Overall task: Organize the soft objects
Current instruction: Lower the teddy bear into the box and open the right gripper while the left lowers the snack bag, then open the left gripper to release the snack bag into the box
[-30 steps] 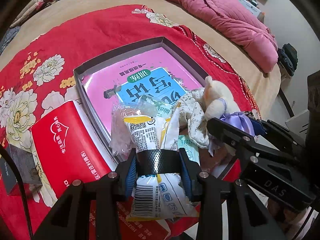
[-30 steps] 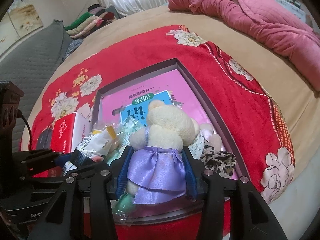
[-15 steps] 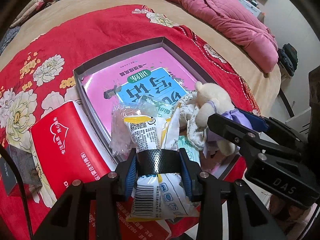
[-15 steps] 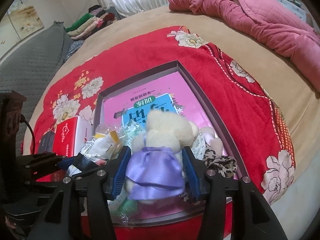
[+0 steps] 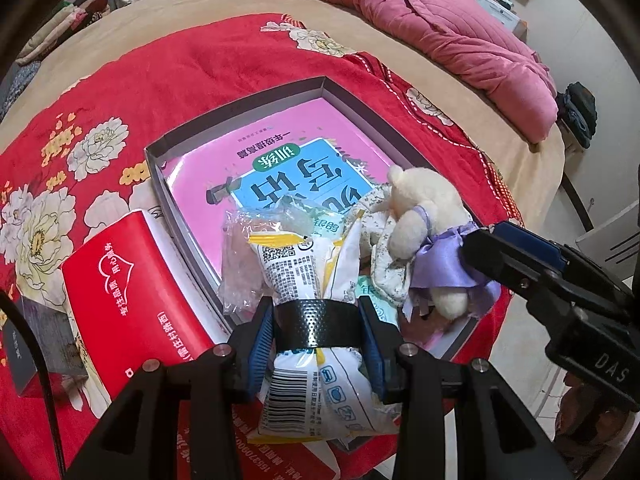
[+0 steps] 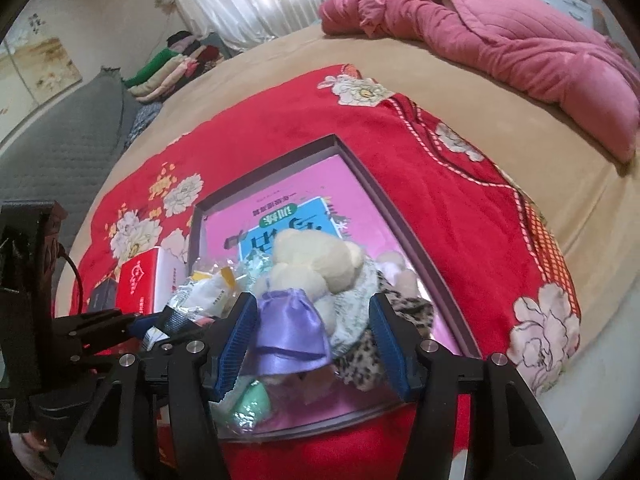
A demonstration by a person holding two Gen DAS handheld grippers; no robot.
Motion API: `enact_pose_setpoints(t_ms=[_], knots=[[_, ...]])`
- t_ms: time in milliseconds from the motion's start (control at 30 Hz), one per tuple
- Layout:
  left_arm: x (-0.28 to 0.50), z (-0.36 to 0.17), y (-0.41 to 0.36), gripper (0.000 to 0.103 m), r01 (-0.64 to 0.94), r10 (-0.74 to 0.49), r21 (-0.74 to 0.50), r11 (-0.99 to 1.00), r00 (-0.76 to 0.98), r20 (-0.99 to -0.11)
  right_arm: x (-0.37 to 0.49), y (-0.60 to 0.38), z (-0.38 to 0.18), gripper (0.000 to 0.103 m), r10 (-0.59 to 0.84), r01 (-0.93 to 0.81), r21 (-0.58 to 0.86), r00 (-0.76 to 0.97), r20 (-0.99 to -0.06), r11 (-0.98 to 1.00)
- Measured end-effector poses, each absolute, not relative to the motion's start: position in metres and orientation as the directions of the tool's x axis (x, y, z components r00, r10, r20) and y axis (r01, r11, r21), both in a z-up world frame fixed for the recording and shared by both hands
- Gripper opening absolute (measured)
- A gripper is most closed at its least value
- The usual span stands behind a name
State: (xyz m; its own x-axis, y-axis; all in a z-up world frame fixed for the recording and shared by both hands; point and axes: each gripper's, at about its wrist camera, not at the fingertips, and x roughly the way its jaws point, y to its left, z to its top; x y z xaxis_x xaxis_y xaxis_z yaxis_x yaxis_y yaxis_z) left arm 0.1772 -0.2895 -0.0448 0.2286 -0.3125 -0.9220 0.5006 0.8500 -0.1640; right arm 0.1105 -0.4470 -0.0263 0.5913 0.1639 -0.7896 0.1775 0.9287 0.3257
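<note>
Blue pads of our left hand-held gripper [image 5: 316, 342] clamp a white snack packet [image 5: 320, 356] at the near edge of the grey tray [image 5: 240, 108]. Our right hand-held gripper [image 6: 314, 342] stands open, pads clear of the plush bear [image 6: 308, 276] lying in the tray on the pink book [image 5: 256, 160], atop the red blanket [image 5: 180, 76].

I count one shallow grey cardboard tray [image 5: 240, 108], one pink book [image 5: 280, 148] inside it, one cream plush bear in a lilac satin skirt [image 6: 312, 264], one white-and-yellow plastic snack packet [image 5: 296, 264], one red tissue box [image 5: 120, 280], one leopard-print cloth [image 6: 360, 360].
</note>
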Motion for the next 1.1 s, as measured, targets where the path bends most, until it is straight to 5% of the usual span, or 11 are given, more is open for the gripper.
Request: enact_pose_setpoints(t_ms=[500, 667, 1000, 1100], knots=[[0.177, -0.045, -0.290, 0.043, 0.498, -0.314, -0.167, 0.851, 0.229, -0.921, 0.099, -0.451, -0.012, 0.071, 0.114, 0.199, 0.298, 0.623, -0.774, 0.934], [0.177, -0.045, -0.289, 0.053, 0.496, -0.336, -0.196, 0.846, 0.209, -0.919, 0.097, -0.450, -0.007, 0.073, 0.100, 0.199, 0.285, 0.629, -0.771, 0.938], [0.176, -0.044, -0.290, 0.056, 0.497, -0.351, -0.214, 0.841, 0.200, -0.915, 0.098, -0.445, 0.000, 0.074, 0.062, 0.198, 0.237, 0.630, -0.774, 0.951], [0.176, -0.043, -0.290, 0.068, 0.495, -0.362, -0.229, 0.838, 0.190, -0.913, 0.098, -0.445, 0.000, 0.074, 0.049, 0.205, 0.225, 0.626, -0.778, 0.952]])
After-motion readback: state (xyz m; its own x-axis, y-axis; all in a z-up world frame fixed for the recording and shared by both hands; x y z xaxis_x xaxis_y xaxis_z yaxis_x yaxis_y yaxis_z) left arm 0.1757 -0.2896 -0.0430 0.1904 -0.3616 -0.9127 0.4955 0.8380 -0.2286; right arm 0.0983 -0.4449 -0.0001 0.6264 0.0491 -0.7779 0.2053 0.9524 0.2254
